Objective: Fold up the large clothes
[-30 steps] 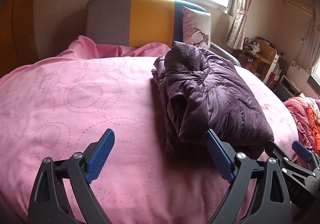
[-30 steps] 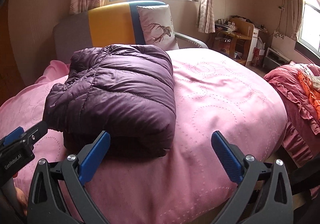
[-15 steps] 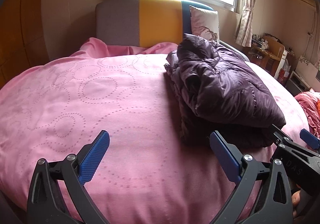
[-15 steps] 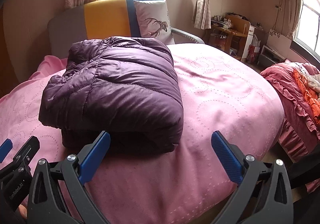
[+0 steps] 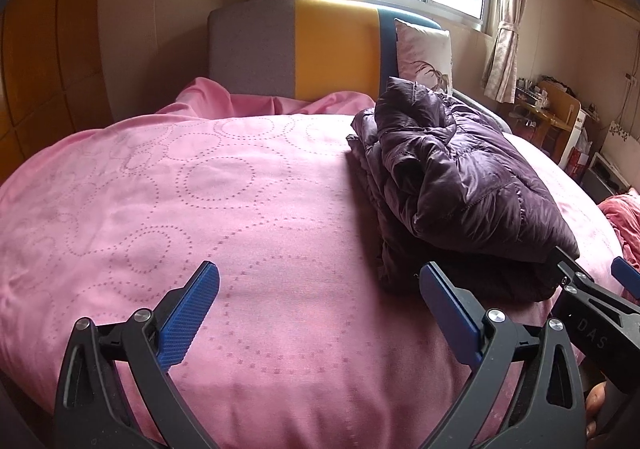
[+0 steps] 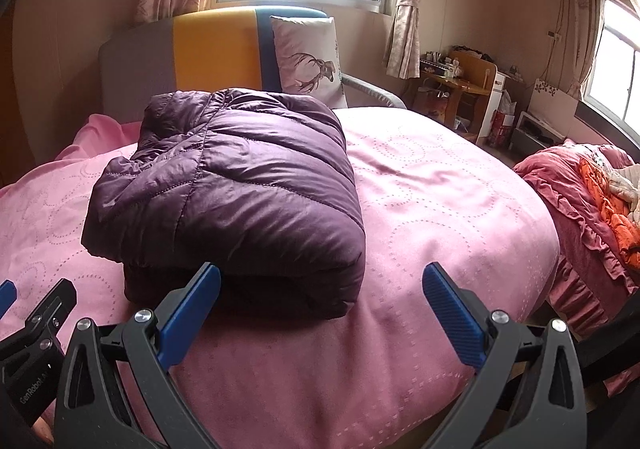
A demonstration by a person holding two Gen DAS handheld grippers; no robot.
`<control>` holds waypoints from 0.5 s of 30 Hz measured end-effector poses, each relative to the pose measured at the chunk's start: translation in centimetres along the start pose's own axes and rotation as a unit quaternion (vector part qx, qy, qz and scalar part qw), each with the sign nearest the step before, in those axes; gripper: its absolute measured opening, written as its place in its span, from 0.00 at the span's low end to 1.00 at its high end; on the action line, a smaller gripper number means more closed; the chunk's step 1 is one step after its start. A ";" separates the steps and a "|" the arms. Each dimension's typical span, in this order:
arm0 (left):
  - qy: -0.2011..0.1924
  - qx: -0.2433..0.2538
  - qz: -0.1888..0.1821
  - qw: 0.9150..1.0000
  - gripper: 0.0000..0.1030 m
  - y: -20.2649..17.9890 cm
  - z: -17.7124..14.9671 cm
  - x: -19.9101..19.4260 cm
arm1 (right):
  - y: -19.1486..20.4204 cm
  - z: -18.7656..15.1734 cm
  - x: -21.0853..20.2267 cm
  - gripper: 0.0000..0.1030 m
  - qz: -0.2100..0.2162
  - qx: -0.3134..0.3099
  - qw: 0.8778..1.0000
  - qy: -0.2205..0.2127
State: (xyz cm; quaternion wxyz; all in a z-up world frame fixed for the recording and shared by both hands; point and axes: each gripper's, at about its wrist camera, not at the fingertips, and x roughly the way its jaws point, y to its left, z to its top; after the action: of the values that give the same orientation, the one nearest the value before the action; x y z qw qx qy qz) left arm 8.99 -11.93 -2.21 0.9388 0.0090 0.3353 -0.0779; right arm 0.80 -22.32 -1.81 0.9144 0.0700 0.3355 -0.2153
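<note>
A dark purple quilted jacket (image 5: pixel 460 185) (image 6: pixel 240 185) lies folded into a thick bundle on the pink bed cover (image 5: pixel 200 209) (image 6: pixel 440 201). My left gripper (image 5: pixel 320 289) stands open over bare cover, to the left of the bundle's near end, with nothing between its blue pads. My right gripper (image 6: pixel 320 289) is open too, just in front of the bundle's near right corner; its left fingertip (image 6: pixel 200 285) sits by the fold without pressing it. Each gripper shows at the edge of the other's view.
A grey, yellow and blue headboard (image 5: pixel 304 49) and a deer-print pillow (image 6: pixel 308 57) stand behind the bed. Right of the bed are a wooden desk (image 6: pixel 460 85) and a second bed with red and orange bedding (image 6: pixel 592 189). A wooden wardrobe (image 5: pixel 36 49) is at left.
Both grippers have drawn back a little from the jacket. The left gripper's right pad, which sat against the bundle's near edge, now stands clear of it over the cover.
</note>
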 end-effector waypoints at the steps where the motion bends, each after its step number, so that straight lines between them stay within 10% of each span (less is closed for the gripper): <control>1: 0.002 0.000 0.000 1.000 0.96 -0.2 0.0 0.1 | 0.0 -0.1 0.0 0.98 -0.001 -0.001 1.000 0.000; 15: -0.009 0.006 0.003 1.000 0.96 -0.6 0.0 -0.9 | 0.2 -0.4 -0.4 0.98 0.009 0.003 1.000 -0.001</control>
State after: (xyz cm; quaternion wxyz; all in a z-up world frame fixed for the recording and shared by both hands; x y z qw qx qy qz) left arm 8.19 -12.43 -1.66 0.9421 0.0147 0.3260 -0.0771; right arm 0.38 -21.93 -1.90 0.9163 0.0760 0.3335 -0.2083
